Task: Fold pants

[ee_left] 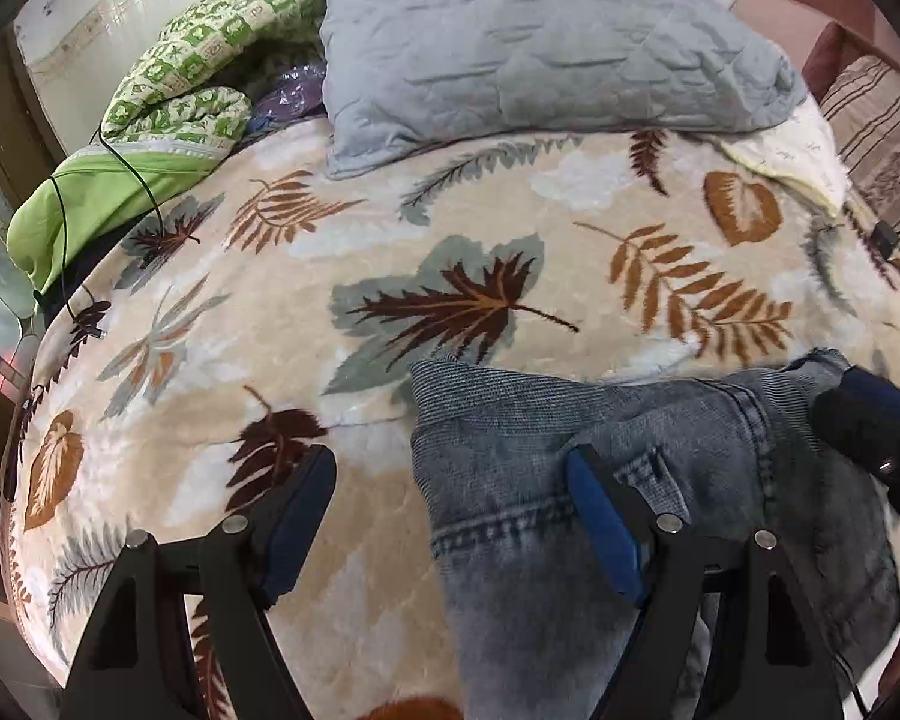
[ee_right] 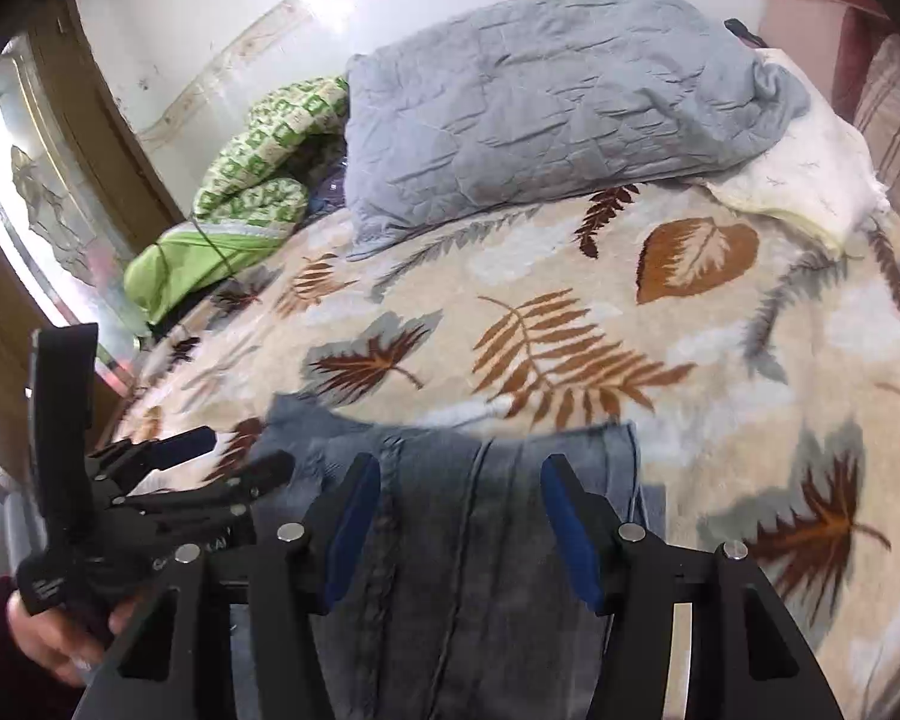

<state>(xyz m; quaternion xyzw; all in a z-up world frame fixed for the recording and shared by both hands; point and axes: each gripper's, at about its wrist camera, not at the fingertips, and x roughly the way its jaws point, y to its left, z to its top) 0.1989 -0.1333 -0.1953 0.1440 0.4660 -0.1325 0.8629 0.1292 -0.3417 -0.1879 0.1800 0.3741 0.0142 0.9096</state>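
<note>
Faded blue jeans (ee_left: 570,480) lie bunched at the near edge of a bed covered by a leaf-print blanket (ee_left: 390,240), their long axis seemingly running from the cameras toward the grey pillow (ee_left: 540,30). The right gripper (ee_right: 459,525) hovers squarely over the denim, jaws wide and empty, and looks better placed to take it. The left gripper (ee_left: 450,522), jaws also wide and holding nothing, straddles the jeans' left edge.

Left tongs (ee_left: 450,468) spread wide, jeans (ee_left: 630,480) perhaps folded, leaf-print blanket (ee_left: 390,192)
</note>
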